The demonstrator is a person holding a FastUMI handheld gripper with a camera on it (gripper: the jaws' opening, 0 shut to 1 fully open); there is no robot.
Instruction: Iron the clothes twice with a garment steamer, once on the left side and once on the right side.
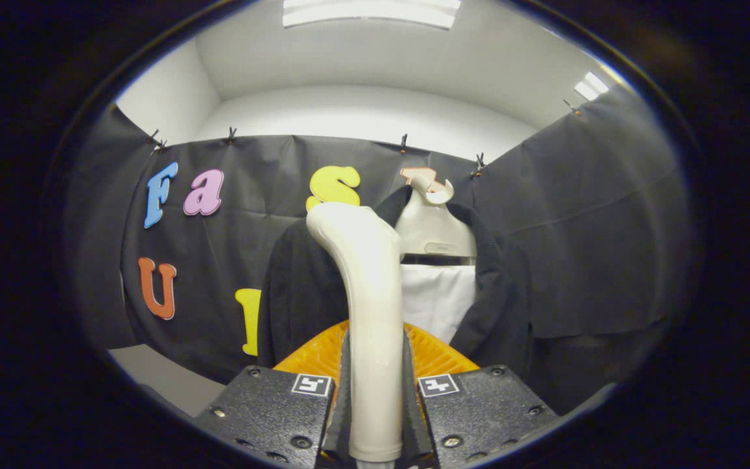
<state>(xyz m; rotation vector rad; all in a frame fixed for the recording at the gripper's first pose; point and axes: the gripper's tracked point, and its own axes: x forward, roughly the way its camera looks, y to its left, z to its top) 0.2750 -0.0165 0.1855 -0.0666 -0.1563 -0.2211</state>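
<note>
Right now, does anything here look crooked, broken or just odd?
Nothing stands out. The fingers are shut on the steamer, which stands upright between them. Beyond it the dark jacket hangs straight on its hanger over a white shirt.

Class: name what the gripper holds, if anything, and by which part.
The gripper is shut on the garment steamer, both fingers pressing its handle's lower stretch.
</note>
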